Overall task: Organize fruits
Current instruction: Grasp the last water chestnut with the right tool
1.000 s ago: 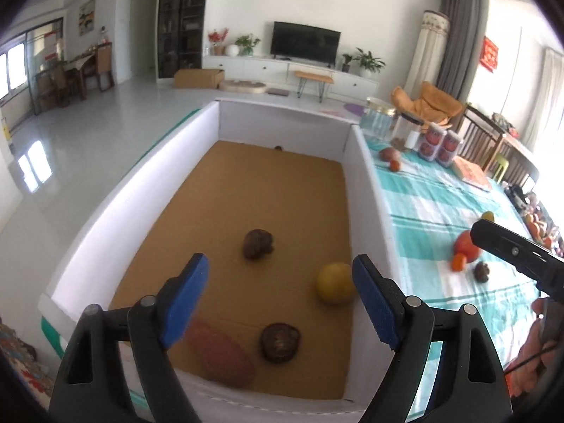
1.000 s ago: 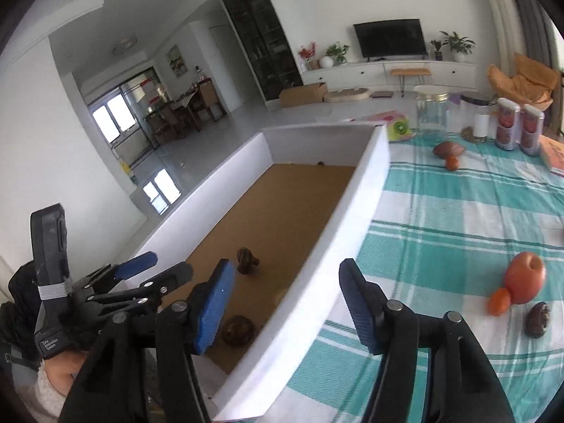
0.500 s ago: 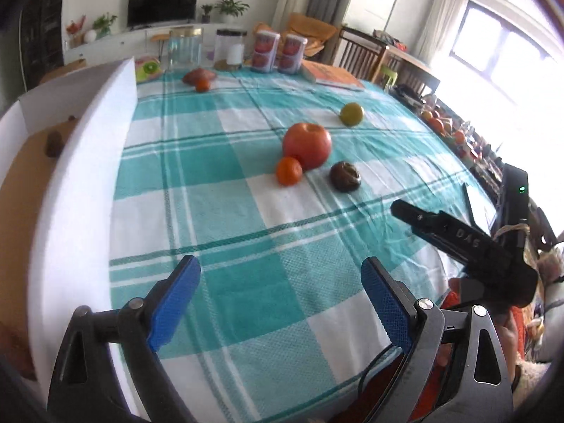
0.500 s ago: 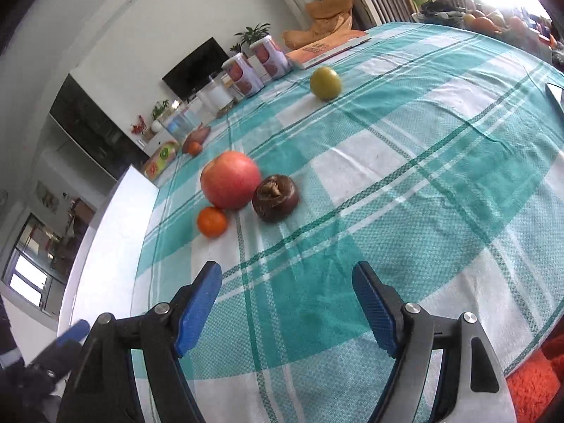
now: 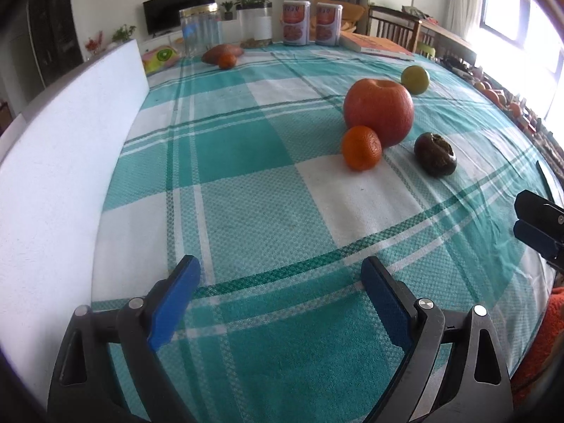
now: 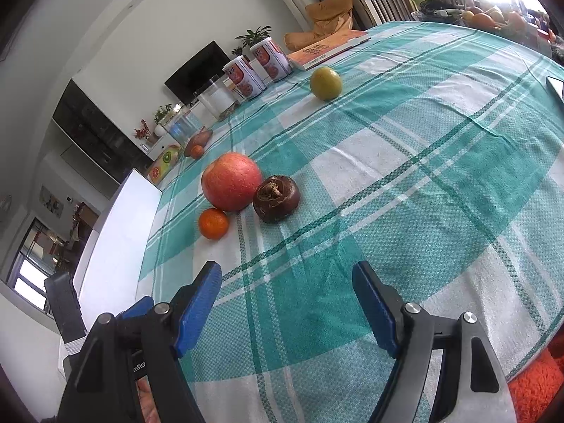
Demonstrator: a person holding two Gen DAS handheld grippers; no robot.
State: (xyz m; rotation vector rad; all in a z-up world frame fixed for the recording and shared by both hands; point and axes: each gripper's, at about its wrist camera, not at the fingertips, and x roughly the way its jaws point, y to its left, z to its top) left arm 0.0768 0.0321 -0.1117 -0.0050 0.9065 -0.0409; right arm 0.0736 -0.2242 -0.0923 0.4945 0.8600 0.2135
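Now | we hold left gripper point(image 5: 278, 278) and right gripper point(image 6: 285, 282) spread, empty | apple point(image 6: 231, 181), tangerine point(image 6: 213, 224) touching mid-frame | risk: grabbing one may roll its neighbour

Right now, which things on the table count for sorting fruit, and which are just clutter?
For the job: big red apple, small orange mandarin, dark brown fruit, yellow-green round fruit, white foam box.

Clutter: two printed canisters, clear jar, orange book.
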